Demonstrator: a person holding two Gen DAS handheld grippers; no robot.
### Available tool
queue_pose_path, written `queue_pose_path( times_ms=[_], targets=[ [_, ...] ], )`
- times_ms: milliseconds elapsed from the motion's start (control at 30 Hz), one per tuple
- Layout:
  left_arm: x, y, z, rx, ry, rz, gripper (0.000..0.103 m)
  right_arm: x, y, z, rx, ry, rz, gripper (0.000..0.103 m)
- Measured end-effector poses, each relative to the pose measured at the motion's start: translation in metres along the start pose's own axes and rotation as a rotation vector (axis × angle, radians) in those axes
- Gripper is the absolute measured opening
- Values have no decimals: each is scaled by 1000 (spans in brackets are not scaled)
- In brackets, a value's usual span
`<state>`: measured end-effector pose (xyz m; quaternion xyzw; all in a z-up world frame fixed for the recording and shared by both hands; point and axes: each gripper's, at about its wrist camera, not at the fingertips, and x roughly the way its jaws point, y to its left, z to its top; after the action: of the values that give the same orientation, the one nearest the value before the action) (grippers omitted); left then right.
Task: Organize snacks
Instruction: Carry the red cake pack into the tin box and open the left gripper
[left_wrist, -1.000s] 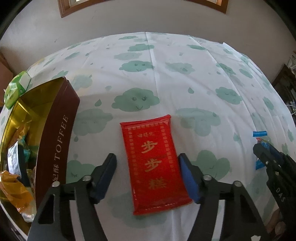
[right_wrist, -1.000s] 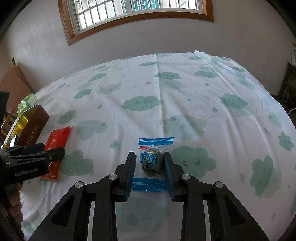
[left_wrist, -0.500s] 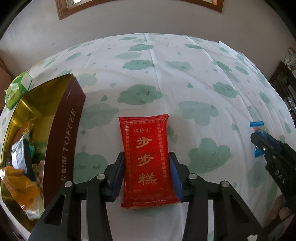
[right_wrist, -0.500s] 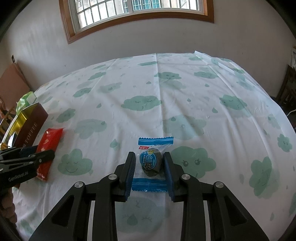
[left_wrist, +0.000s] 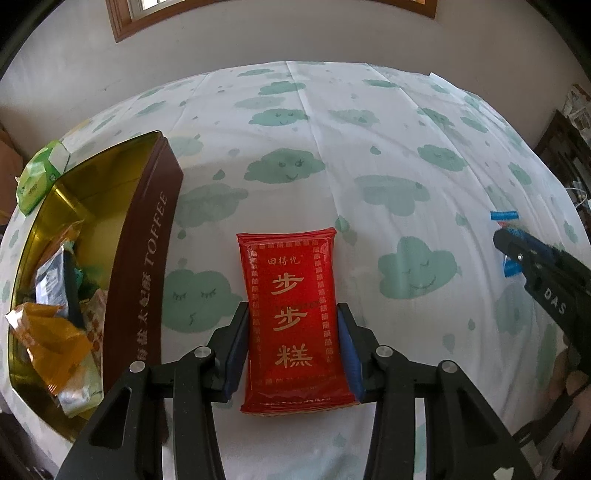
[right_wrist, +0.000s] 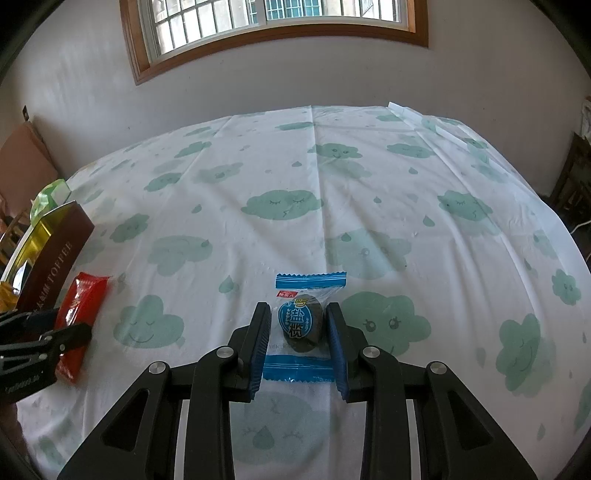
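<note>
1. Both grippers are on a snack at once, and the toffee tin at the left edge of the tablecloth is the landmark. It stands open, with several wrapped snacks already inside.

2. The left gripper has its fingers pressed against both long sides of the red packet. The packet lies flat on the cloth just to the right of the tin, its far end pointing away from the gripper.

3. The right gripper is well to the right of the tin, out on open cloth. Its blue pads sit tight on either side of the blue-wrapped candy, pinching the dark sweet in the middle, and the wrapper's crimped ends stick out front and back.

4. Judgement on the step: this looks like the grasp stage for the last two loose snacks. Both appear clamped but neither is clearly off the cloth yet.

5. Next call for the left side: lift the red packet clear, swing a short way left over the tin's brown wall and let go above the open interior. The wall is close, so the packet must rise before it travels.

6. For the right side, a longer carry leftward to the same tin. It's best staggered so the two grippers don't crowd the opening.
</note>
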<state>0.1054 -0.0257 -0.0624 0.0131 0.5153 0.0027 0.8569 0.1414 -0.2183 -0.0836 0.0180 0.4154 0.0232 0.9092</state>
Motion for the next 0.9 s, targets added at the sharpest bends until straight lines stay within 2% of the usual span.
queue_pose_path(
  times_ms=[500,800,900],
  targets=[
    [-49,8,-5,17,-89,1,41,3,6,0,-11,3,-32,32],
    [-76,32,-7,-5,-131,17,41,1,-8,0,-23,5,-55,32],
    [-85,44,-6,-25,-144,22,41,3,-2,0,-25,6,-61,32]
  ],
)
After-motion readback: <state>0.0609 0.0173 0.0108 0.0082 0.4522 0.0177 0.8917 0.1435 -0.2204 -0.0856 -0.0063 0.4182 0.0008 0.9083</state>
